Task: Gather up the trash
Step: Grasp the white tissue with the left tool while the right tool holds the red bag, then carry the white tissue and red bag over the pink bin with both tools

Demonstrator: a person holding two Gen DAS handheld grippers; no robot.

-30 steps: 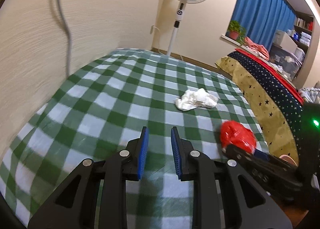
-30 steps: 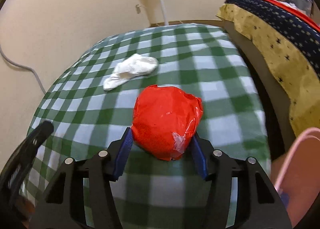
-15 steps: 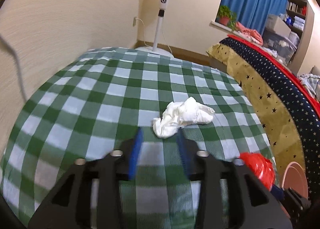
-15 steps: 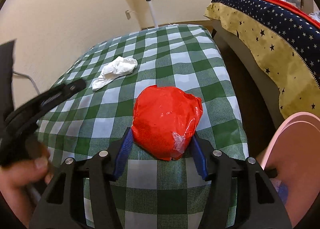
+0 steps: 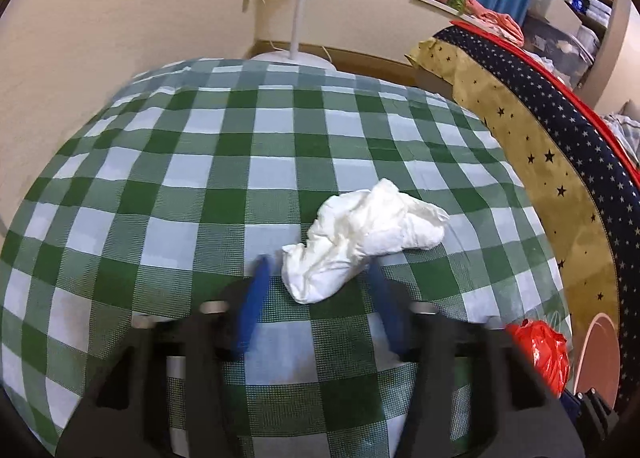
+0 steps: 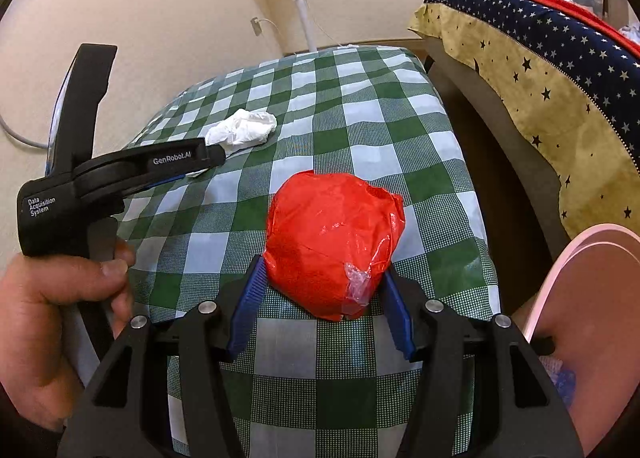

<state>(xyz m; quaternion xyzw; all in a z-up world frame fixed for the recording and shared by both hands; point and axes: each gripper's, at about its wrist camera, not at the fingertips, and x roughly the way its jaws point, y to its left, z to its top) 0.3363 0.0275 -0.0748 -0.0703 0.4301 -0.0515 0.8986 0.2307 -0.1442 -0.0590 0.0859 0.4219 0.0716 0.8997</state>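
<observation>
My left gripper (image 5: 318, 282) closing around the white crumpled tissue (image 5: 366, 240) — pads not yet touching, my right gripper (image 6: 322, 294) clamped on the red wad (image 6: 334, 236), green checked cloth (image 5: 200, 185) beneath.

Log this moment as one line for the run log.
left gripper: closing around white crumpled tissue, not gripped | right gripper: shut on red plastic wad | surface: green checked cloth

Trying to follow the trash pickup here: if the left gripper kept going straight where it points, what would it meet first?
Most likely the crumpled white tissue, whose near end already lies between the closing left gripper fingers, apparently not yet pinched.
</observation>
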